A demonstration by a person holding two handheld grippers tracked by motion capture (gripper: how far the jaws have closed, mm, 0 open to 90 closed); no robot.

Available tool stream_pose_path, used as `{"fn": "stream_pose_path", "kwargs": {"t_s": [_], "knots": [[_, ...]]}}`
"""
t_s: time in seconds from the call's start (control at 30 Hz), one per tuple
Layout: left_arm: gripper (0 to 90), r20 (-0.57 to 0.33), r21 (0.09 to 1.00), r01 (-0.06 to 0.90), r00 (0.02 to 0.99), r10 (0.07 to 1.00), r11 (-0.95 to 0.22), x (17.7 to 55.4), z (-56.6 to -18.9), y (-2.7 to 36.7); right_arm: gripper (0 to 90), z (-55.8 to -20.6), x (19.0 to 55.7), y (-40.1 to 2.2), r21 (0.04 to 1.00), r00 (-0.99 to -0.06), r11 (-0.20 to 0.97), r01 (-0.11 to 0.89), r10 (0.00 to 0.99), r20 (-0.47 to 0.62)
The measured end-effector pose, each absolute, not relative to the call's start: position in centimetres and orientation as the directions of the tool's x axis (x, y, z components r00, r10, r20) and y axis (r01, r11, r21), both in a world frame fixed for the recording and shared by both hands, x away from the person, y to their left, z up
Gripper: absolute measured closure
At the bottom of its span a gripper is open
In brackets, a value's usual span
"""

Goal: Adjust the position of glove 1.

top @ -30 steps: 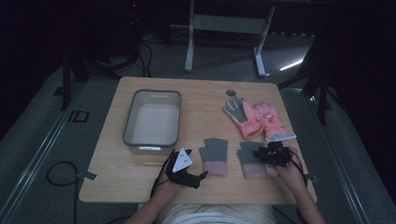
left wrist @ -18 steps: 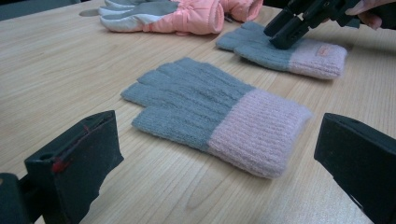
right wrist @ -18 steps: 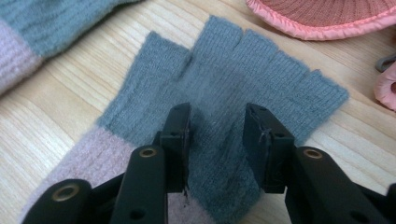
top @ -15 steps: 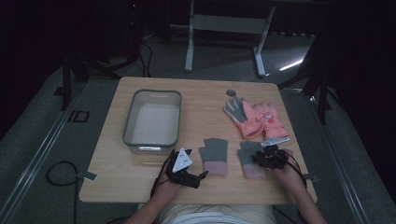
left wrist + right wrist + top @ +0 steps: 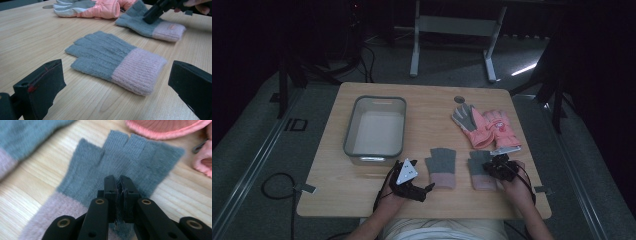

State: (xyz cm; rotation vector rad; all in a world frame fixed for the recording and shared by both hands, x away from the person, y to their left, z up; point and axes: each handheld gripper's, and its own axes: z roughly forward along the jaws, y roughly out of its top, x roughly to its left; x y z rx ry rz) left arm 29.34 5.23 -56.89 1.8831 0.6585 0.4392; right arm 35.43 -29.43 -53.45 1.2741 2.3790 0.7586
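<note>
Two grey knit gloves with pink cuffs lie flat near the table's front edge. My right gripper rests on the right glove; its jaws have just been closing and now pinch a fold of the grey knit between them. The left glove lies untouched just ahead of my left gripper, whose jaws stand wide open and empty low over the wood. The left gripper view also shows the right gripper pressing on the far glove.
A pair of pink and grey ski gloves lies behind the knit gloves. A grey-rimmed plastic bin stands empty at the left centre of the wooden table. Cables trail from both grippers.
The right gripper has settled slightly onto the right knit glove and its jaws have drawn together. The left hand and both gloves lie as before.
</note>
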Motion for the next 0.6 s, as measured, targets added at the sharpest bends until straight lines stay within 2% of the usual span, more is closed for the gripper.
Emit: {"fn": "stream_pose_path", "kwargs": {"t_s": [0.17,0.3,0.6], "knots": [[0.0,-0.01,0.923,0.247,0.781,0.625,-0.294,29.4,-56.9,5.3,84.9,-51.8,35.4,-29.0,0.631,-0.52,0.415,0.655,0.854,-0.022],[0.0,-0.004,0.923,0.244,0.782,0.624,-0.299,29.4,-56.9,5.3,84.9,-48.9,35.6,-27.4,0.677,-0.523,0.386,0.626,0.853,-0.003],[0.0,-0.005,0.923,0.244,0.781,0.624,-0.298,29.4,-56.9,5.3,84.9,-46.9,35.8,-23.0,0.716,-0.552,0.365,0.596,0.833,0.034]]}}
